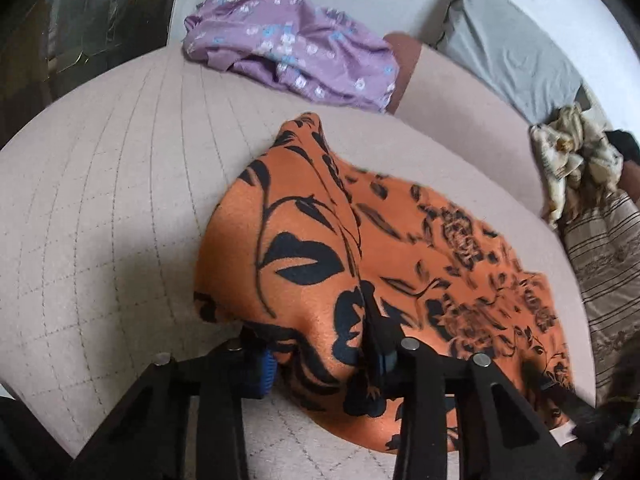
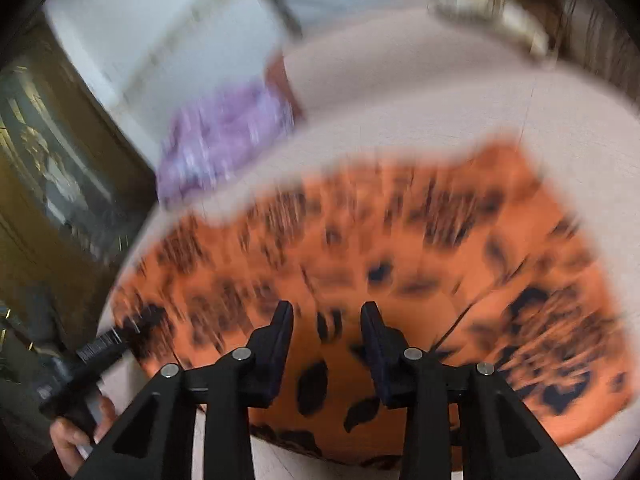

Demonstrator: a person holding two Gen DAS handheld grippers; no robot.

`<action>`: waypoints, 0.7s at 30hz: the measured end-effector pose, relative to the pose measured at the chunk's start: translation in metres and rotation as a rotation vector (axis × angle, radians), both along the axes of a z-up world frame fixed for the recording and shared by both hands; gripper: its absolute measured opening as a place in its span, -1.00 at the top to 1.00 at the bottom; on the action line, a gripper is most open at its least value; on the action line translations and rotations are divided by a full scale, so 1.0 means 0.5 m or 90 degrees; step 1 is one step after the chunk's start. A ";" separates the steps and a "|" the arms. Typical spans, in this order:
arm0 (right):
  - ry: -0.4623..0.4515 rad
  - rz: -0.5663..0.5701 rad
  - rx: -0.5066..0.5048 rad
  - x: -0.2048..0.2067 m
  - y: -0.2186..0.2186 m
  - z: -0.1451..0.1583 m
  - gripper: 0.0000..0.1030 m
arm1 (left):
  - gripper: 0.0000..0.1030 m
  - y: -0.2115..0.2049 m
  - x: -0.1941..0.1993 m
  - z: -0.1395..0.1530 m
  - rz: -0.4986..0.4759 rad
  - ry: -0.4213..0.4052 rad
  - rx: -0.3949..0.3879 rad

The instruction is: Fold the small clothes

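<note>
Gathering the near edge of the orange cloth, ready to fold it.

My left gripper (image 1: 324, 354) has its fingers pinched on a raised bunch of the orange fabric with black leaf print (image 1: 320, 248); my right gripper (image 2: 327, 320) hangs with narrow, empty fingers over the cloth, low in frame. The cloth lies on the pale quilted bed (image 1: 100, 200): soft, light and limp, I judge, so best held at hem corners. The sharp left view shows a purple flowered garment (image 1: 296, 48) at the top; the blurred right view shows my hand (image 2: 78, 436) at lower left.

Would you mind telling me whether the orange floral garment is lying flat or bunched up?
Partly bunched: the orange floral garment humps up in a raised ridge near the left tool; its right portion lies flatter.
</note>
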State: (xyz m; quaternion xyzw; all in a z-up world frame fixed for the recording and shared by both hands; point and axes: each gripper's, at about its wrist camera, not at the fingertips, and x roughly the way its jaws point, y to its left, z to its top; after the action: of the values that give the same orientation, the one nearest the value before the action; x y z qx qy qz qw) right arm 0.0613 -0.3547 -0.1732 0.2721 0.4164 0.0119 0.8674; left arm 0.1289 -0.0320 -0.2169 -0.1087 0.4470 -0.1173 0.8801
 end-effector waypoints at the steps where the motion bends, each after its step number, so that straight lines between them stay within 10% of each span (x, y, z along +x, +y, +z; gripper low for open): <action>1: 0.031 -0.002 0.012 0.010 -0.001 -0.026 0.36 | 0.22 0.001 0.002 -0.008 0.003 0.007 0.005; 21: -0.094 -0.108 0.181 -0.094 -0.121 0.053 0.30 | 0.42 -0.161 -0.140 0.186 -0.101 -0.187 0.176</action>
State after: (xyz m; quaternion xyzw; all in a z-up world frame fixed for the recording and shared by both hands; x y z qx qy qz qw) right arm 0.0141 -0.4151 -0.1466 0.4243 0.3210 0.0174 0.8465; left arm 0.0589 -0.1128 -0.1237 0.0673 0.3327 -0.1385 0.9304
